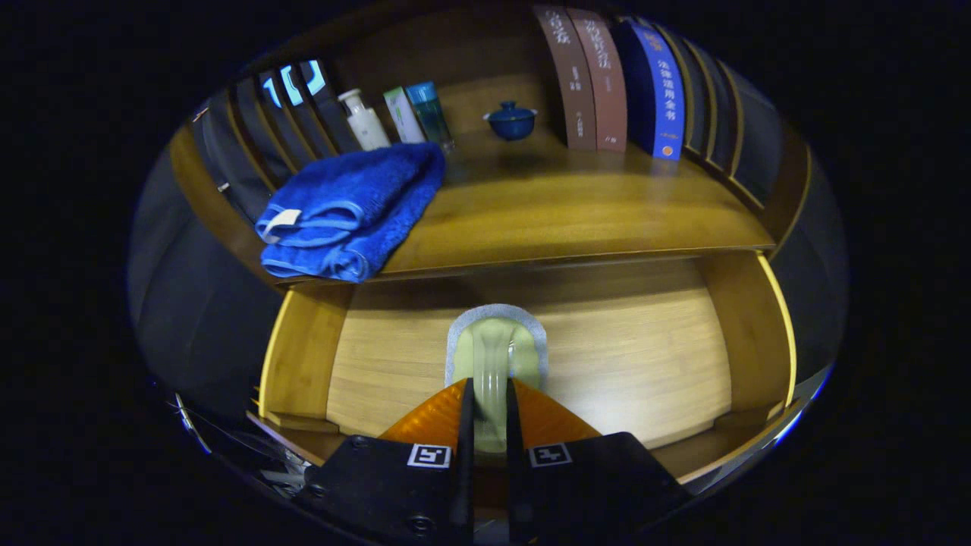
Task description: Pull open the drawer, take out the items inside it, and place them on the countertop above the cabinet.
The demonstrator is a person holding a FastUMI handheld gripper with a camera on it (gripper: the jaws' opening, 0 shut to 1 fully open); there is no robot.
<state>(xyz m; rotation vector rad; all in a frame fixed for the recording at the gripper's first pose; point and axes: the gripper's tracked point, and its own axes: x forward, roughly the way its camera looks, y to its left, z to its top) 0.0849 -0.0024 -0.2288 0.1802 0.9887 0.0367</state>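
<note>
While the pale wooden drawer [652, 356] stands pulled open below the wooden countertop [576, 220], the gripper [486, 413] is closed on the handle of a light green brush with a grey-white rim [497, 341], both fingers pressing its narrow stem from either side. The brush's long axis runs straight ahead along the fingers, its broad rounded head lying just beyond the tips and pointing toward the back of the drawer, under the countertop's front edge. Whether the head touches the drawer floor or hangs just above it I cannot tell. The handle looks smooth and slightly glossy, so it may slip if tilted. The countertop lies above and ahead of the held brush; the lift probably has to clear that front edge before moving forward. A folded blue towel [353, 208] overhangs the countertop's left end, and bare wood lies to its right, in front of a small blue lidded cup [511, 121].
</note>
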